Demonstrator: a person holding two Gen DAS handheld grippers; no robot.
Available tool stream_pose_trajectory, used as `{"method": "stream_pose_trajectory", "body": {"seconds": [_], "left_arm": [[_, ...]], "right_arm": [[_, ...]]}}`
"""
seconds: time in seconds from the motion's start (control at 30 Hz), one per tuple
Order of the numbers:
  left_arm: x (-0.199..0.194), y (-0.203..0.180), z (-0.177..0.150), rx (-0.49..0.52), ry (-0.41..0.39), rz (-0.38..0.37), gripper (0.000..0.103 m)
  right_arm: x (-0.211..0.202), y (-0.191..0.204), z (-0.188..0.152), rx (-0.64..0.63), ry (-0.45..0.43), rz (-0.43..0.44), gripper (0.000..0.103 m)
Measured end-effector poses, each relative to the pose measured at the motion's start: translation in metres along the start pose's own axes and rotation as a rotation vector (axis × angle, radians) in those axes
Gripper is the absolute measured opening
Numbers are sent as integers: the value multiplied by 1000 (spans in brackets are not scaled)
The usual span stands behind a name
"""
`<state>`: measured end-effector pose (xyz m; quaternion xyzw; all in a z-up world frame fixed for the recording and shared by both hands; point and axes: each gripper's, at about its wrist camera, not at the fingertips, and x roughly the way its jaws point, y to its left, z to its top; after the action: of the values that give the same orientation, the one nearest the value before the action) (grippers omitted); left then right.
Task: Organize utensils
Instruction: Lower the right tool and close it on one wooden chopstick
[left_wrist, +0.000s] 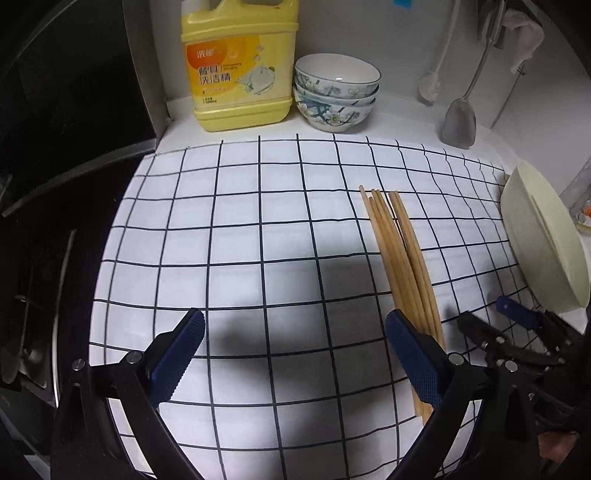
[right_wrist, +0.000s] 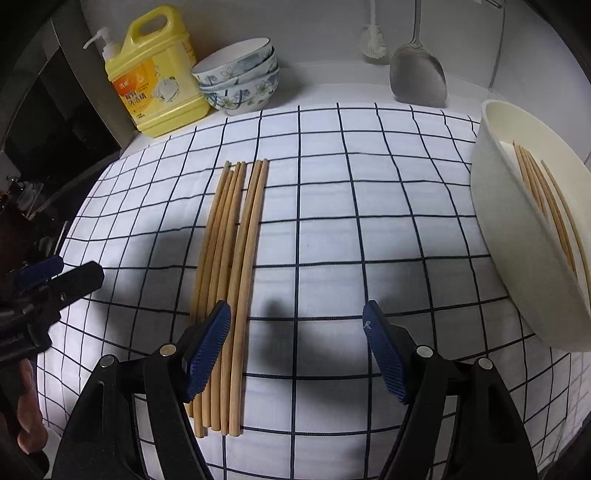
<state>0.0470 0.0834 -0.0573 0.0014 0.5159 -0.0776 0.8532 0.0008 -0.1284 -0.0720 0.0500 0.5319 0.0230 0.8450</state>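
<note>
— Where are the chopsticks (right_wrist: 229, 266)?

— A loose bundle of them lies flat on the checked cloth (right_wrist: 332, 206), side by side, tips pointing toward the back wall. More chopsticks lie in the cream tray (right_wrist: 495, 206) at the right edge of the cloth, leaning along its inner wall.

— And the right gripper (right_wrist: 295, 328)?

— It hangs over the cloth with its jaws spread wide and nothing between them. Its left finger sits above the near ends of the bundle (from this angle I cannot tell whether it touches them), the right finger over bare cloth.

— The left gripper (left_wrist: 295, 339)?

— Also wide open and empty, pointing steeply down at the cloth to the left of the chopsticks. In the left wrist view its right finger overlaps the bundle's near ends; whether there is contact I cannot tell. The two grippers are close beside each other.

— What else is on the counter?

— At the back, a yellow soap jug (left_wrist: 240, 74), a stack of flowered bowls (left_wrist: 336, 92) just beside it, and a metal spatula (right_wrist: 417, 70) and a white brush (right_wrist: 373, 40) against the wall.
</note>
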Motion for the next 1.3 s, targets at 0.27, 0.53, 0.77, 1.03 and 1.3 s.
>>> {"method": "stream_pose_trajectory", "body": {"seconds": [0.27, 0.53, 0.77, 1.03, 1.3], "left_arm": [[6, 9, 0, -9, 14, 6, 96], [8, 8, 1, -11, 19, 13, 96], [12, 8, -2, -17, 33, 19, 96], [15, 2, -3, -13, 31, 10, 96], [23, -14, -9, 8, 24, -10, 96]], "right_arm": [[14, 5, -5, -24, 15, -34, 71], [19, 10, -8, -66, 12, -40, 71], [20, 13, -9, -97, -5, -52, 71], [21, 16, -10, -136, -10, -66, 71], [25, 1, -6, -145, -23, -81, 71]]}}
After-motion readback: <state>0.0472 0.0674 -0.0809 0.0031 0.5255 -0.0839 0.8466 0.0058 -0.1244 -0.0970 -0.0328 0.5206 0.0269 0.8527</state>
